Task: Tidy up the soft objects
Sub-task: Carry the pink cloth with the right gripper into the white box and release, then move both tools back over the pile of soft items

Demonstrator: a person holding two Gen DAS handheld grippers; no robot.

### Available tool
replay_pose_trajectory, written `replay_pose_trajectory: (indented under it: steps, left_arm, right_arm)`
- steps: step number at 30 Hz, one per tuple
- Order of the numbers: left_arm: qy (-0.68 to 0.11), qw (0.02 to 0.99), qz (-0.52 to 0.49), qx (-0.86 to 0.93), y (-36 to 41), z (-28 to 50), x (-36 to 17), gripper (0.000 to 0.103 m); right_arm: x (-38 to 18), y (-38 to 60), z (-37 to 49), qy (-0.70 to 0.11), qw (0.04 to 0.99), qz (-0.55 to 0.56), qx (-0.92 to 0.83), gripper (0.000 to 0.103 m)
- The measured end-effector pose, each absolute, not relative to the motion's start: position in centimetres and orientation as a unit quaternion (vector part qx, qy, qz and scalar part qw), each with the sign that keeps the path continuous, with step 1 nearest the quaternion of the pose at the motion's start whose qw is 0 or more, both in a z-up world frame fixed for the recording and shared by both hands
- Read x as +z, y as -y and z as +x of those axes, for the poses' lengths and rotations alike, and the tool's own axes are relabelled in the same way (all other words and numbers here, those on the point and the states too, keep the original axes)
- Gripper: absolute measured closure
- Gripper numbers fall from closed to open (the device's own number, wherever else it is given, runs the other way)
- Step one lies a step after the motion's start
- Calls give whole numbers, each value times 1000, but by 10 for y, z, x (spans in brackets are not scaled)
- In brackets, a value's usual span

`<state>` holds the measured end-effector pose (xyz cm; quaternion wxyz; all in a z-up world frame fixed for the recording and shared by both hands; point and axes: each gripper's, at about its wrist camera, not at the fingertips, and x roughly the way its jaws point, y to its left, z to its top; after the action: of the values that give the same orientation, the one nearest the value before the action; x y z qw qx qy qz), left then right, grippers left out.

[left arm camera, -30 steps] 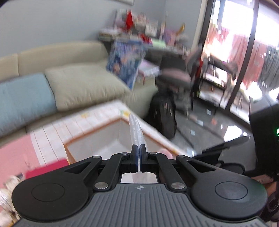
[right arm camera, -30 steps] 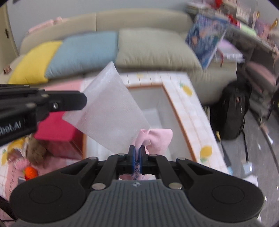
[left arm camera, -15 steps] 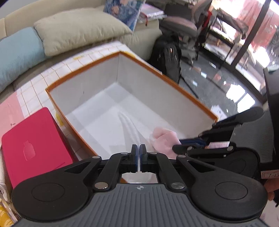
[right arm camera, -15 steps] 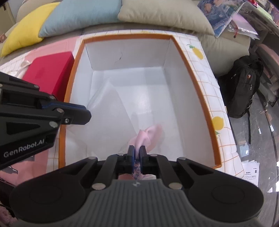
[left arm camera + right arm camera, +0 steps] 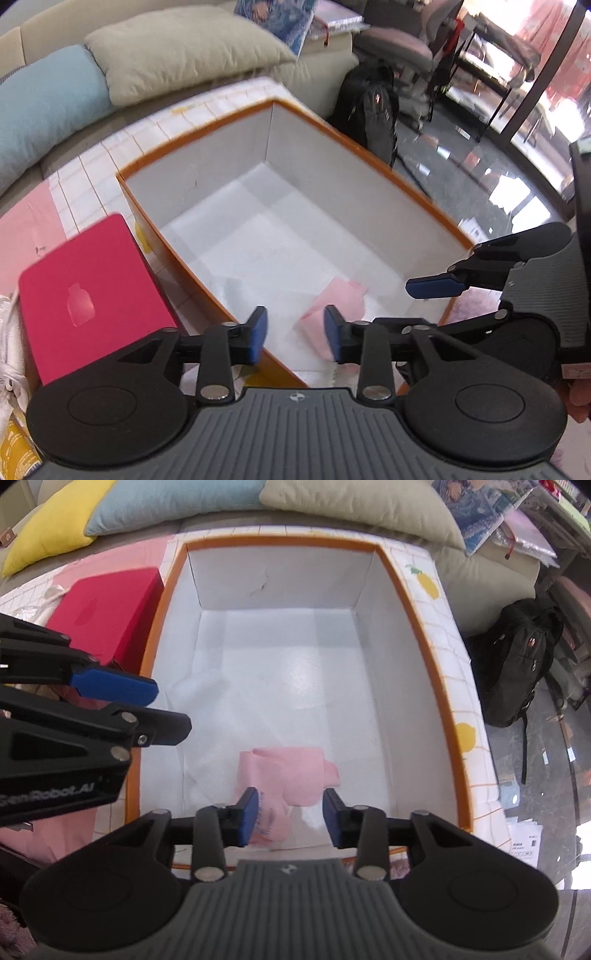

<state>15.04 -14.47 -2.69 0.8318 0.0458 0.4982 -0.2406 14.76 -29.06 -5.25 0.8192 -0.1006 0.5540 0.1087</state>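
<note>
A pink soft cloth [image 5: 291,775] lies on the floor of a white box with an orange rim [image 5: 448,716], near its front wall, next to a clear plastic sheet [image 5: 207,771]. The cloth [image 5: 338,301] and the box rim [image 5: 406,181] also show in the left wrist view. My right gripper [image 5: 290,818] is open just above the cloth, holding nothing. My left gripper [image 5: 293,330] is open over the box's near corner, empty. Each gripper shows in the other's view, the left one [image 5: 114,688] and the right one [image 5: 436,286].
A red flat box [image 5: 103,609] lies left of the white box on a tiled cloth [image 5: 443,602]. Yellow, blue and beige cushions [image 5: 177,502] line the sofa behind. A black backpack [image 5: 517,668] stands on the floor to the right.
Both grippers have opened. The pink cloth and the plastic sheet have dropped out of them and now lie in the box. Both cameras tilted down from the sofa toward the box.
</note>
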Motion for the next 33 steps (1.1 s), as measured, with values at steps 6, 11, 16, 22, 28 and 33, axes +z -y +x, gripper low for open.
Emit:
replay_pose_trajectory:
  steps: [6,11,16,22,28,33]
  left_arm:
    - [-420,875,80,-228,136,132,1,43]
    - [-344,912,84,-207,119,104,24,43]
    - [-303,934,67,-178,94,81,42,43]
    - [-303,942,36,-142,53,62,43,43]
    - [-342,936,-2,-83,-4,42,23,43]
    - [-402,914,-47,-15,-52,23,-10,43]
  right_arm:
    - [-21,293,140,-519,844,-96,91,33]
    - [5,285,123,-461,879,-88,88,30]
    - [20,266,98,-382,917,-56,95,23]
    - [24,227,69,-304,946,-25,109,14]
    - [10,183,55,-322,930,-20,179,14]
    - [-10,148,47,-349,907,-59,229,14]
